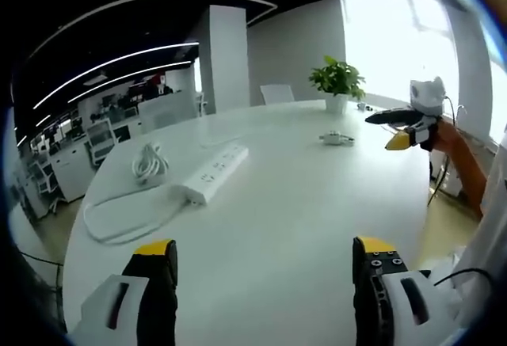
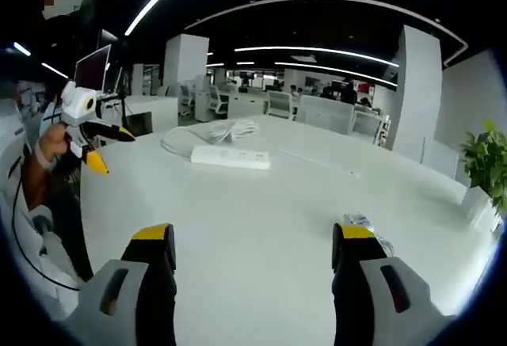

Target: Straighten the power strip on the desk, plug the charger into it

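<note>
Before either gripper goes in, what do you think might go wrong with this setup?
1. The power strip lies with its white cable looping toward the table edge; turning the strip may drag that loop off.
2. The charger lies well apart from the strip, so it needs a long carry and could slip.
3. A coiled cord beside the strip could snag.

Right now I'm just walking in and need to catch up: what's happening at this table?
A person holds two grippers above the white table, both open and empty. The power strip lies untouched, its coiled cord beside it. The small charger sits apart, nearer the potted plant. Nothing is plugged in yet.
</note>
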The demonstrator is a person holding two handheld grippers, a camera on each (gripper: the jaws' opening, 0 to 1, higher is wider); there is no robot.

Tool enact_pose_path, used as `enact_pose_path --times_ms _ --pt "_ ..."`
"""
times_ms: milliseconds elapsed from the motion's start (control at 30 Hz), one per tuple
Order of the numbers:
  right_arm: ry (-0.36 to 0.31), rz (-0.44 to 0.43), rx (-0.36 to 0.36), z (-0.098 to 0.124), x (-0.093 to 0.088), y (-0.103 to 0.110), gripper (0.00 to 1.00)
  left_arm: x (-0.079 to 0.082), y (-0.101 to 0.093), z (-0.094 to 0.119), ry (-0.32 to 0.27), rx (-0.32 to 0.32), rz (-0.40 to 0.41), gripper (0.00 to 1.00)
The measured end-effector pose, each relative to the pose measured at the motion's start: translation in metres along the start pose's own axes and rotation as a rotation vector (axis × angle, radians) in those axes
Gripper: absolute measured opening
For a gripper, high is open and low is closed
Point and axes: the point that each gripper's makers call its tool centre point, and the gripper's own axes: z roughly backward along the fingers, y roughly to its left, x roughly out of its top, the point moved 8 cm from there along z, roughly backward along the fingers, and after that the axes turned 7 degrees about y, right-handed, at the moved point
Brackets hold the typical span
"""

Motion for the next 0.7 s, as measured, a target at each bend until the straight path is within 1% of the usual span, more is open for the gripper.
enact_pose_path --times_ms 67,167,333,433,500,567,700 --pt "0.003 0.015 0.013 -0.004 0.003 0.0 0.8 0.003 0.002 -0.003 -0.009 0.0 0.008 0.95" --pt "0.001 0.038 0.037 -0.012 0.008 0.0 0.8 0.007 0.005 -0.006 -0.01 0.001 -0.008 0.96" --pt "0.008 0.081 0.077 -0.024 0.016 0.0 0.81 0.015 0.014 -0.014 -0.021 -0.003 -0.023 0.96" --pt "0.011 0.094 0.087 -0.028 0.019 0.0 0.81 0.019 0.018 -0.021 -0.02 -0.005 -0.029 0.96" --pt "0.001 0.112 0.101 -0.03 0.022 0.0 0.8 0.022 0.02 -0.025 -0.019 -0.004 -0.037 0.96" --pt "0.002 0.116 0.119 -0.033 0.023 0.0 0.8 0.027 0.026 -0.03 -0.058 0.017 -0.037 0.95" --pt "0.009 0.121 0.131 -0.042 0.023 -0.001 0.8 0.03 0.031 -0.039 -0.036 0.015 -0.039 0.95"
